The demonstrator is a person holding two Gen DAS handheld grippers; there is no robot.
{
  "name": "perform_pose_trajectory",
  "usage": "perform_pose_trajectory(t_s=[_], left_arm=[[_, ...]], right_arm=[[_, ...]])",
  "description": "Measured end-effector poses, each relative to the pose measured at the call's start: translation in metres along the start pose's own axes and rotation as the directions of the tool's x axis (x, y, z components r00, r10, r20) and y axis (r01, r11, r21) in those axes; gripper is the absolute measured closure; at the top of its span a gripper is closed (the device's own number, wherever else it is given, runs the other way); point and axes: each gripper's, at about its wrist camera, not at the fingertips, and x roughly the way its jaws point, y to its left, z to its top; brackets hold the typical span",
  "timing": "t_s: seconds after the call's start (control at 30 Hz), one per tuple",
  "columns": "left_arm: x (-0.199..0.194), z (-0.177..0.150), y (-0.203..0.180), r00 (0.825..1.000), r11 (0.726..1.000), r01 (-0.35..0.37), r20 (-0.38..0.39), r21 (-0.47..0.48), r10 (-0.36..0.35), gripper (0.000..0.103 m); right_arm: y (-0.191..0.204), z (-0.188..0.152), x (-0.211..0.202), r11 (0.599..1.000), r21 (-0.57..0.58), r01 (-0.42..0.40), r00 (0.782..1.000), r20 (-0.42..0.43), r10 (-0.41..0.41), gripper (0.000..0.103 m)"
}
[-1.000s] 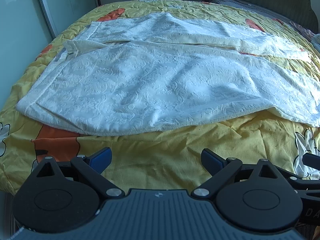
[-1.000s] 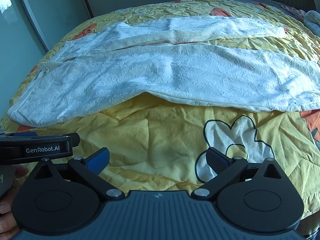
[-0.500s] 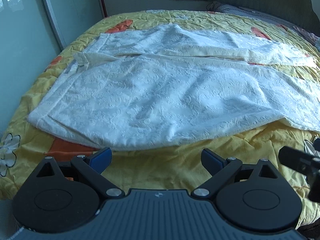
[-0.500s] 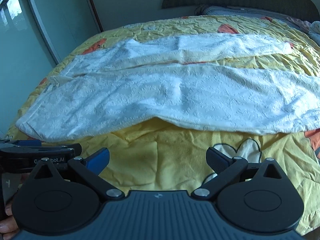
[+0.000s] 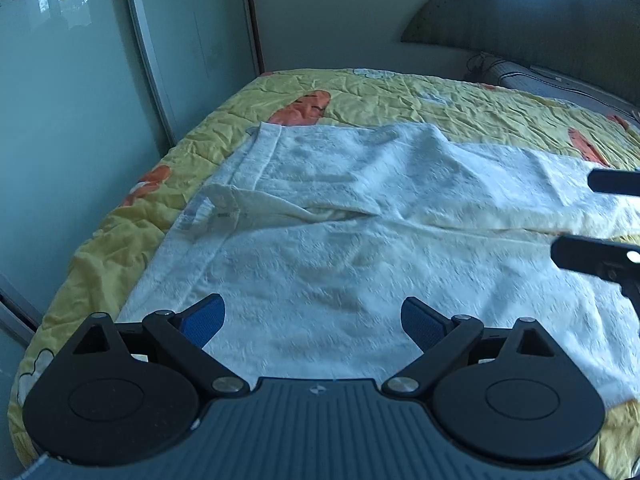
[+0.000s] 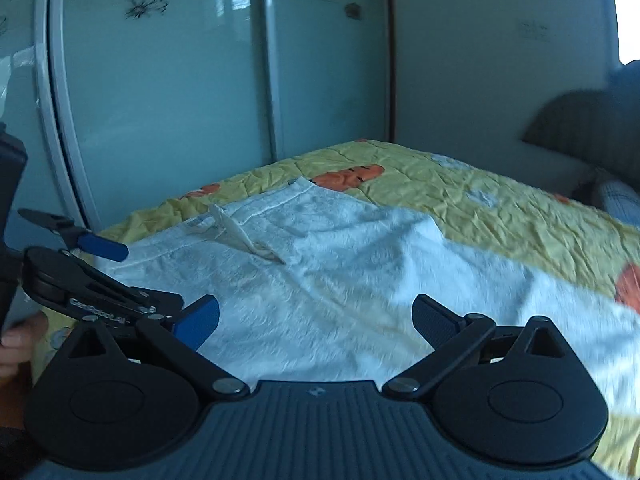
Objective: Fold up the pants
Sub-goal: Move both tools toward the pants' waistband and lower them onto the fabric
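White textured pants [image 5: 360, 240] lie spread flat on the yellow bedspread [image 5: 400, 96], waistband toward the left, both legs running off to the right. My left gripper [image 5: 312, 320] hovers open over the near leg close to the waist, nothing between its blue pads. My right gripper [image 6: 316, 320] is open too, above the same cloth [image 6: 340, 280], empty. In the right wrist view the left gripper [image 6: 100, 272] shows at the left edge. The right gripper's black fingers [image 5: 600, 256] poke in at the right of the left wrist view.
Sliding wardrobe doors [image 6: 160, 100] stand close along the left side of the bed. A dark headboard [image 5: 540, 32] and a pillow [image 5: 560, 84] are at the far end. A person's hand [image 6: 20, 340] holds the left gripper's handle.
Both grippers have moved forward from the bed's near edge to over the pants and swung left toward the waistband. Both stay open and empty; the pants have not moved.
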Motion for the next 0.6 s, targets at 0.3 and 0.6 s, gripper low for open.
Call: perform_pose_trajectory(t_s=[0.3,0.6], left_arm=[[0.051,0.043,0.036,0.998,0.995,-0.027,-0.051,-0.092,0.023,0.009],[0.109,0.085,0.053,0.988,0.996,0.003,-0.155,-0.089,-0.017,0.008]], right_arm=[[-0.105,0.066,0.169,0.985,0.087,-0.152,0.971,-0.174,0.165,0.0],[-0.175,0.074,0.285,0.914,0.316,-0.253,0.914,-0.231,0.333,0.025]])
